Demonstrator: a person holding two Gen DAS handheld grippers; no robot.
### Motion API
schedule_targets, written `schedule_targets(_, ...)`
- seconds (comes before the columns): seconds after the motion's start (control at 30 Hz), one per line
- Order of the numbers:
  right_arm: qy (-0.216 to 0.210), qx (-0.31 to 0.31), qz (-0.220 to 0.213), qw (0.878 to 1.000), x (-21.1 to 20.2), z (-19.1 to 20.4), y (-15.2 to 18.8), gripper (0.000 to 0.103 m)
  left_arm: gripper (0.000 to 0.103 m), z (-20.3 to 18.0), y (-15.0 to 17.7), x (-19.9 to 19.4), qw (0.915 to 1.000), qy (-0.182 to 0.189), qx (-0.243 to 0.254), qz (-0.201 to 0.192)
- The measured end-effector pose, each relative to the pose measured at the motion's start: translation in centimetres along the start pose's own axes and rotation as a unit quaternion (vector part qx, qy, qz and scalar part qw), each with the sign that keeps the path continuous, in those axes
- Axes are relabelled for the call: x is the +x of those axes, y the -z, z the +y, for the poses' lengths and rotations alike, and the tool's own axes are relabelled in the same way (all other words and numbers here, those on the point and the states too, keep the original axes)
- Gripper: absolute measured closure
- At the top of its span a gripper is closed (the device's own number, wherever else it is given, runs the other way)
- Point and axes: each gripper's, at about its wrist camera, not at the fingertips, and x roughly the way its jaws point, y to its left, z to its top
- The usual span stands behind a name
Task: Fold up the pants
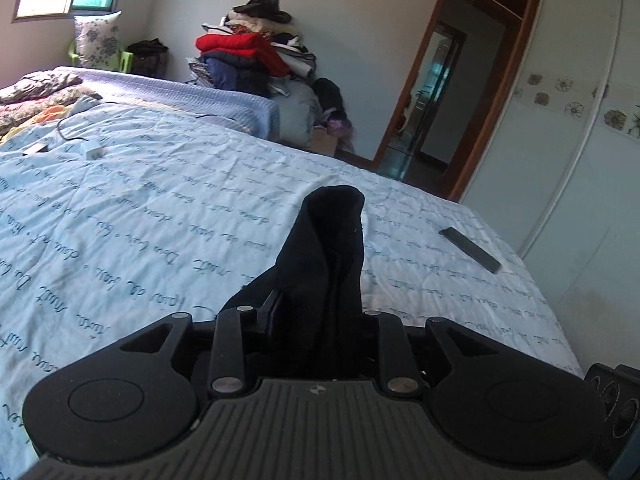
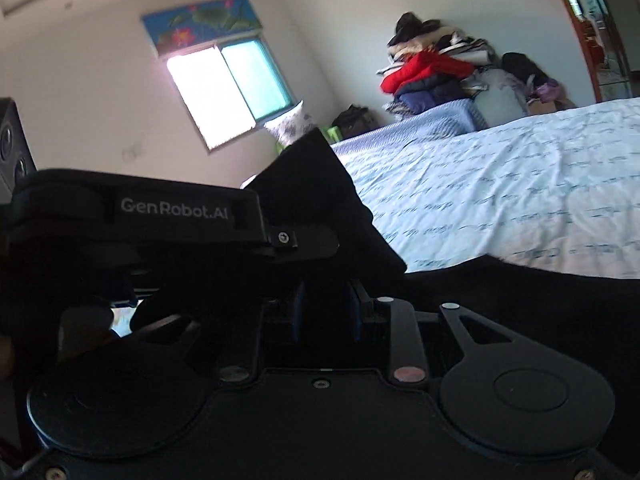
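Left wrist view: the left gripper (image 1: 316, 300) has its fingers narrow and clamped on a bunched fold of the black pants (image 1: 324, 248), which stands up between and ahead of the fingers and is lifted clear of the bed (image 1: 160, 208). Beyond the fingers the pale blue quilt with script print lies open; a small white block (image 1: 95, 153) rests far ahead to the left, a dark flat remote-like bar (image 1: 470, 249) lies ahead to the right, and a pile of clothes (image 1: 256, 56) stands against the far wall. Right wrist view: the right gripper (image 2: 325, 304) likewise has narrow fingers (image 2: 353, 307) closed on the pants (image 2: 320, 184), whose cloth rises ahead of them and runs off to the right as a dark band (image 2: 540, 300) near the bed's edge. The body of the other gripper, marked with white lettering (image 2: 175, 208), sits just to the left of the fingers, so the two holds are close together. Judged step: both ends or edges of the garment are gripped and raised, mid-fold or in carrying to the bed. The next move probably calls for drawing the two holds apart to flatten the cloth, lowering it on the clear quilt ahead, and releasing only once it lies smooth.
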Motion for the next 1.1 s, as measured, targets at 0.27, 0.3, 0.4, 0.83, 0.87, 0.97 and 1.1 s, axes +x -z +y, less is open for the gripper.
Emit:
schedule_targets(0.27, 0.057, 0.081, -0.046, 0.994, -5.8, -6.4, -0.1, 0.077, 0.068, -8.6, 2.3, 3.9, 0.9968, 0.052, 0.046, 0.040)
schedule_targets(0.3, 0.064, 0.092, -0.049, 0.992, -6.3, -7.2, 0.1, 0.077, 0.068, -9.6, 2.8, 4.4, 0.9962, 0.055, 0.050, 0.046)
schedule_targets(0.4, 0.090, 0.110, -0.060, 0.988, -8.3, -9.1, 0.6, 0.077, 0.067, -12.2, 4.1, 5.8, 0.9937, 0.070, 0.058, 0.065)
schedule_targets(0.83, 0.189, 0.168, -0.084, 0.964, -15.3, -15.6, 1.8, 0.077, 0.063, -20.9, 8.7, 12.0, 0.9794, 0.130, 0.082, 0.131)
schedule_targets(0.87, 0.200, 0.170, -0.082, 0.961, -15.5, -15.8, 1.9, 0.077, 0.060, -21.1, 9.0, 12.7, 0.9773, 0.136, 0.080, 0.141)
schedule_targets(0.97, 0.230, 0.173, -0.086, 0.954, -17.0, -16.6, 2.2, 0.076, 0.046, -21.2, 9.4, 13.9, 0.9687, 0.168, 0.061, 0.172)
schedule_targets(1.1, 0.324, 0.130, -0.110, 0.930, -19.8, -16.6, 2.3, 0.056, 0.042, -19.7, 8.2, 12.4, 0.9659, 0.195, 0.033, 0.167)
